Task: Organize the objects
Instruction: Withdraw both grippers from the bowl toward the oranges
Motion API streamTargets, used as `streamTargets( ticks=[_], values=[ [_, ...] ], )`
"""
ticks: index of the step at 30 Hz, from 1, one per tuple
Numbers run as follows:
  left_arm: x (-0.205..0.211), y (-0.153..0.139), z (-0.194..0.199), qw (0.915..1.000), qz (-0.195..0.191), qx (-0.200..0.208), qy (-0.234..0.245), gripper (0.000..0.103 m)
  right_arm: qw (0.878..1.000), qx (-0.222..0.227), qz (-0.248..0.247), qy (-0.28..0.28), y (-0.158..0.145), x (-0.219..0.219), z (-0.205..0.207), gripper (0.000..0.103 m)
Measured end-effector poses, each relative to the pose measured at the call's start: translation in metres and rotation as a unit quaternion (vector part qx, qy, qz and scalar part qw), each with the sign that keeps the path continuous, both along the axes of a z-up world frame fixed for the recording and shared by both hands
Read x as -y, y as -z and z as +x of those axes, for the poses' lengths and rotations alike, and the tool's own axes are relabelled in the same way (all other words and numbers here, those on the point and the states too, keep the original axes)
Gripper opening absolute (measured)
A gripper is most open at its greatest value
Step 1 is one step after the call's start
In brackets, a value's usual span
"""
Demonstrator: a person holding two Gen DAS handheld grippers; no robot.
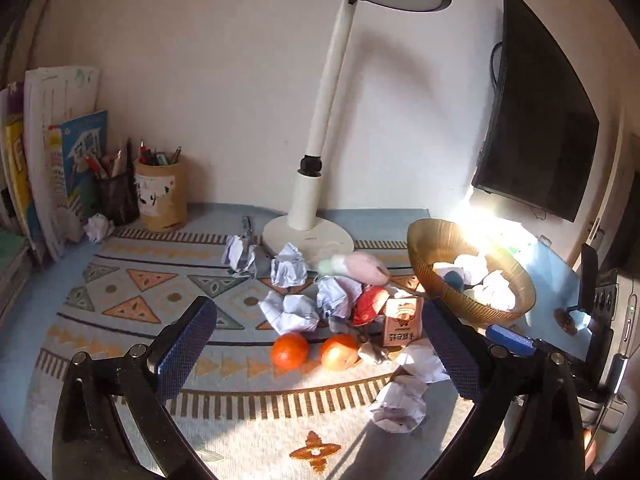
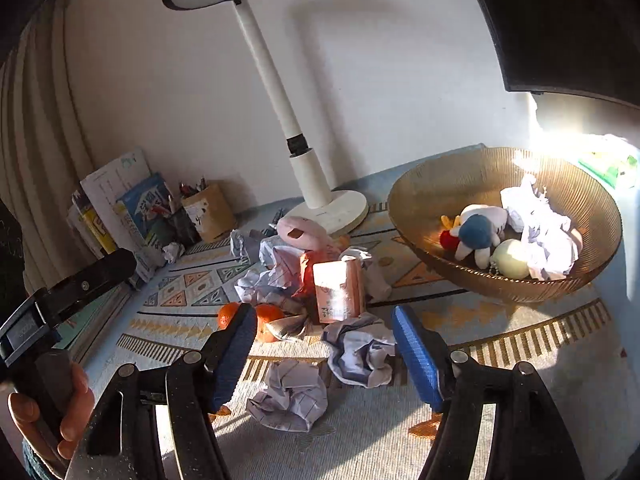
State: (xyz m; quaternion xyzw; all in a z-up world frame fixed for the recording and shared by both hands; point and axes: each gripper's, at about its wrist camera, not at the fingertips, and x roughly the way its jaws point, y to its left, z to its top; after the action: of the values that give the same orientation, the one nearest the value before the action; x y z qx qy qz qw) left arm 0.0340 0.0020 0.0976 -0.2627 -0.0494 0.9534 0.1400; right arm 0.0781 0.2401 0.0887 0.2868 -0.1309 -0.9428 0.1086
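On a patterned mat [image 1: 132, 280] lies a pile: two oranges [image 1: 290, 350], a small pink box [image 1: 402, 320], a red item [image 1: 370, 304], a pink plush [image 1: 364, 266] and several crumpled paper balls [image 1: 290, 312]. My left gripper [image 1: 320, 348] hovers open in front of the oranges, holding nothing. My right gripper [image 2: 326, 356] is open above two paper balls [image 2: 360, 354] near the mat's front, and its pads touch neither. An amber bowl [image 2: 404, 216] at the right holds a blue-and-white plush [image 2: 478, 232], a pale ball and crumpled paper.
A white desk lamp [image 1: 308, 236] stands behind the pile. Pen cups [image 1: 160, 196] and upright books [image 1: 40, 160] fill the back left corner. A dark monitor [image 1: 536, 120] hangs at the right. A person's hand [image 2: 68, 412] grips the left tool's handle.
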Motion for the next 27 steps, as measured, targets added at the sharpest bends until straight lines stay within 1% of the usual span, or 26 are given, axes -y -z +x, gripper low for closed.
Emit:
streamTargets(
  ticks=[2, 3, 5, 7, 8, 9, 10, 14, 18, 22, 24, 25, 27],
  values=[
    [0.012, 0.022, -0.001, 0.9994, -0.023, 0.012, -0.022, 0.102, 1.0, 0.0, 0.016, -0.01, 0.011, 0.017, -0.001, 0.068],
    [0.019, 0.031, -0.002, 0.9991, -0.027, 0.017, -0.028, 0.102, 1.0, 0.001, 0.029, -0.013, 0.015, 0.024, 0.0, 0.068],
    [0.028, 0.046, -0.005, 0.9988, -0.019, 0.029, -0.034, 0.102, 0.998, 0.003, 0.058, -0.014, 0.018, 0.035, -0.001, 0.068],
    [0.034, 0.058, -0.008, 0.9988, -0.004, 0.036, -0.034, 0.102, 0.998, -0.004, 0.065, -0.02, 0.018, 0.038, 0.0, 0.07],
    [0.035, 0.061, -0.01, 0.9983, -0.003, 0.046, -0.036, 0.102, 0.998, 0.0, 0.066, -0.021, 0.02, 0.039, 0.0, 0.075],
    [0.034, 0.062, -0.013, 0.9981, -0.005, 0.053, -0.031, 0.102, 0.997, 0.005, 0.07, -0.02, 0.022, 0.04, -0.001, 0.079],
    [0.035, 0.062, -0.013, 0.9984, -0.002, 0.05, -0.026, 0.102, 0.997, 0.009, 0.075, -0.021, 0.024, 0.042, -0.003, 0.079],
    [0.027, 0.063, -0.009, 0.9983, -0.015, 0.053, -0.018, 0.102, 0.994, 0.015, 0.106, -0.028, 0.026, 0.053, -0.005, 0.079],
    [0.024, 0.063, -0.008, 0.9981, -0.022, 0.054, -0.021, 0.102, 0.989, 0.01, 0.143, -0.028, 0.028, 0.067, -0.002, 0.083],
    [0.027, 0.065, -0.01, 0.9976, -0.013, 0.064, -0.023, 0.102, 0.989, 0.004, 0.141, -0.035, 0.027, 0.067, 0.0, 0.083],
    [0.028, 0.067, -0.014, 0.9968, -0.007, 0.077, -0.018, 0.102, 0.99, -0.001, 0.136, -0.036, 0.025, 0.065, 0.0, 0.083],
    [0.028, 0.069, -0.018, 0.9958, -0.006, 0.09, -0.012, 0.102, 0.99, -0.003, 0.137, -0.035, 0.023, 0.064, 0.0, 0.083],
    [0.028, 0.072, -0.027, 0.9927, 0.004, 0.12, 0.015, 0.102, 0.989, 0.005, 0.138, -0.05, 0.021, 0.066, -0.004, 0.083]
  ],
)
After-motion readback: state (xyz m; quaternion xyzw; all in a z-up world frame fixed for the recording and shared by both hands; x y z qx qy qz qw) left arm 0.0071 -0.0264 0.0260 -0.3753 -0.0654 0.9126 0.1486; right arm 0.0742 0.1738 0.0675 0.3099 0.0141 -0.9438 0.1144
